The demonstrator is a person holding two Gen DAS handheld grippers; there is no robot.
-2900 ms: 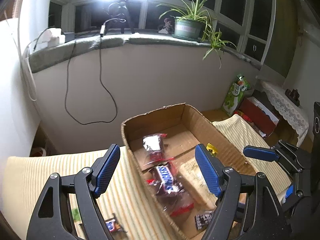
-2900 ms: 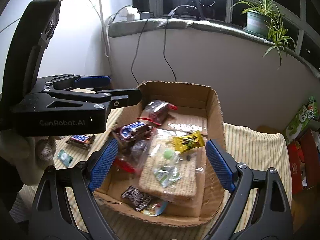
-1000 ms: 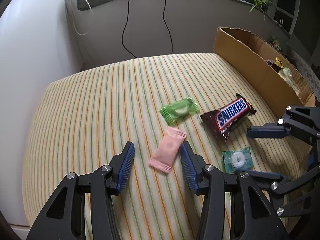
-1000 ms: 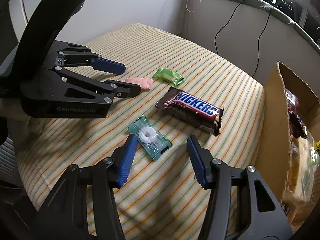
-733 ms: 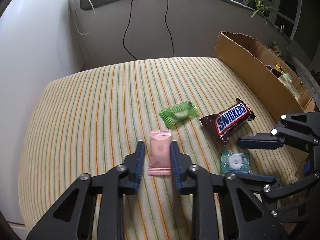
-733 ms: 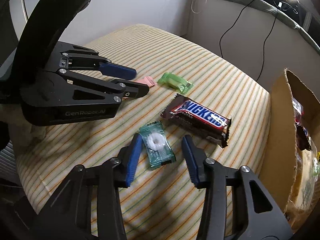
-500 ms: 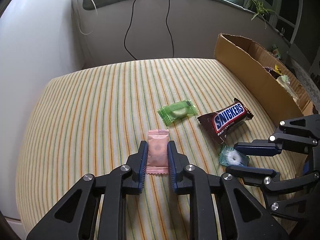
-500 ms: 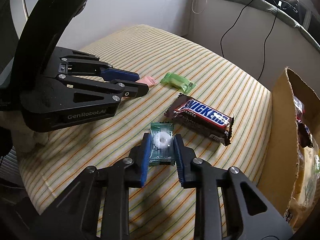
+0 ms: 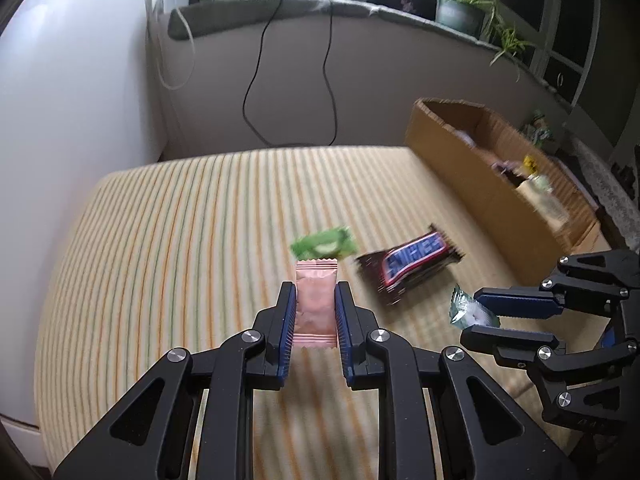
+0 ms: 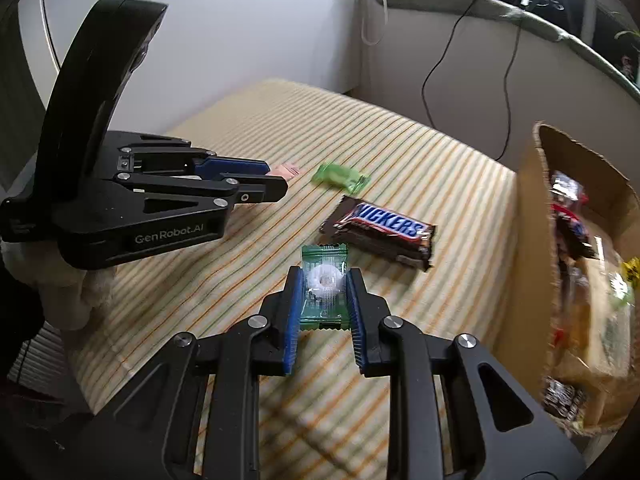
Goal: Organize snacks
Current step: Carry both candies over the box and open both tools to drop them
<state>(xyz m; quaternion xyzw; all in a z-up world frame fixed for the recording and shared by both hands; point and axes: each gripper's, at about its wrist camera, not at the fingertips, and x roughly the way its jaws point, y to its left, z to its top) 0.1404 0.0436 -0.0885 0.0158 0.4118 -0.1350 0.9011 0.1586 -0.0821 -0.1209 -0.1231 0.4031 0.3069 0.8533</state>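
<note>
My left gripper [image 9: 315,300] is shut on a pink wrapped candy [image 9: 315,304], held just above the striped cloth [image 9: 180,240]. My right gripper [image 10: 324,288] is shut on a teal wrapper with a white ring mint [image 10: 323,284], also off the cloth. In the left wrist view that right gripper [image 9: 476,316] shows at the right with the mint [image 9: 466,312] in it. A light green candy [image 9: 324,243] and a Snickers bar [image 9: 412,262] lie on the cloth ahead. The open cardboard box [image 9: 492,184] holding several snacks stands to the right.
A white wall [image 9: 72,80] borders the left side. Black cables [image 9: 256,80] hang down the low wall behind the table. A potted plant [image 9: 460,12] stands on the sill. The left gripper's body [image 10: 132,208] and the hand holding it fill the left of the right wrist view.
Both grippers went from open around their candies to shut on them, then rose a little with them. The green candy and the Snickers bar stayed on the cloth.
</note>
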